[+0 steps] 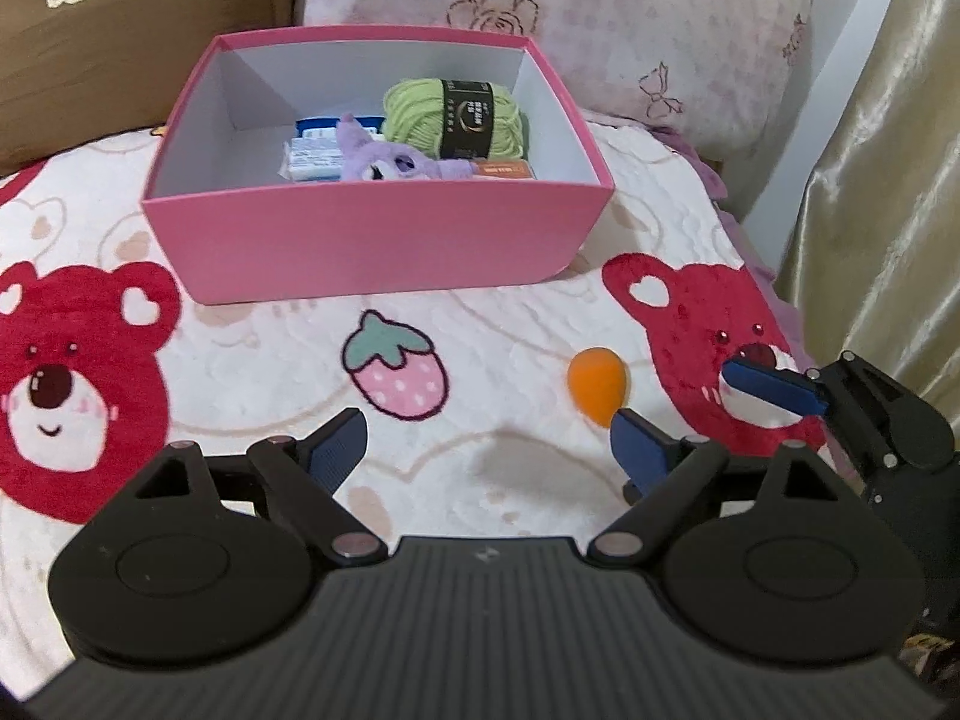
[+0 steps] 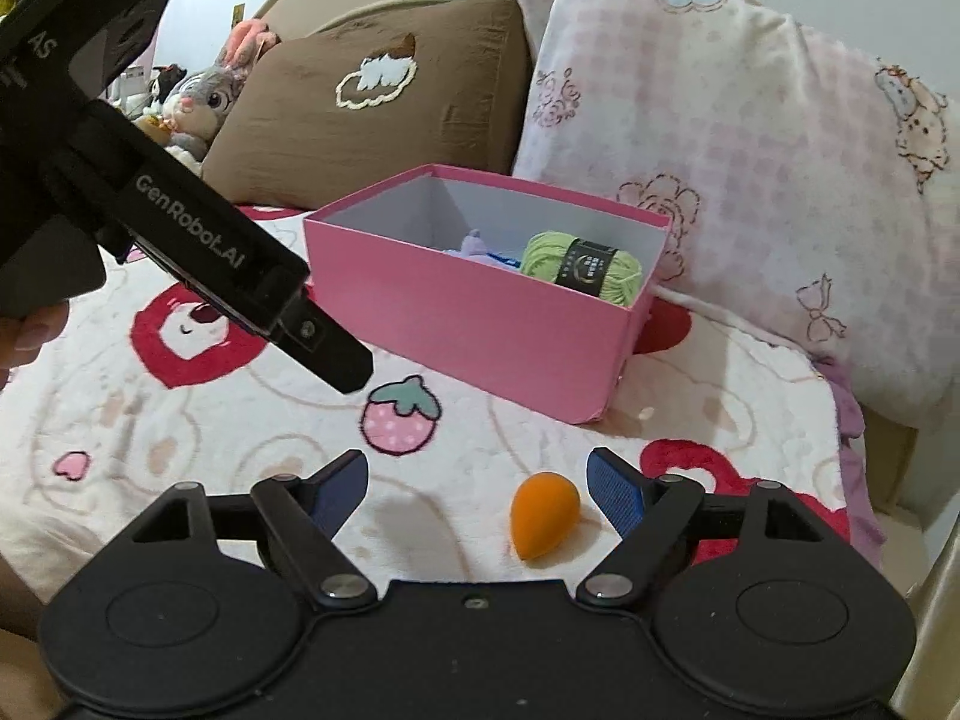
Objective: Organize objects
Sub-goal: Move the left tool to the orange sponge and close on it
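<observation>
A pink box (image 1: 372, 240) (image 2: 480, 324) stands on the bed blanket. It holds green yarn (image 1: 456, 117) (image 2: 579, 267), a purple plush toy (image 1: 384, 156) (image 2: 474, 243), a blue-white packet (image 1: 312, 159) and an orange item (image 1: 501, 168). An orange egg-shaped sponge (image 1: 597, 385) (image 2: 543, 516) lies on the blanket in front of the box. My left gripper (image 1: 489, 450) is open and empty, the sponge just beyond its right finger. My right gripper (image 2: 480, 483) is open, and the sponge lies between its fingers, near the right one. The right gripper's fingers (image 1: 774, 390) show in the left wrist view.
The blanket (image 1: 480, 360) has red bears and a strawberry print (image 2: 399, 420). A brown pillow (image 2: 366, 96) and a pink pillow (image 2: 720, 150) lean behind the box. Plush toys (image 2: 198, 102) sit far left. A gold curtain (image 1: 888, 180) hangs at the right. The left gripper's body (image 2: 180, 222) crosses the right wrist view.
</observation>
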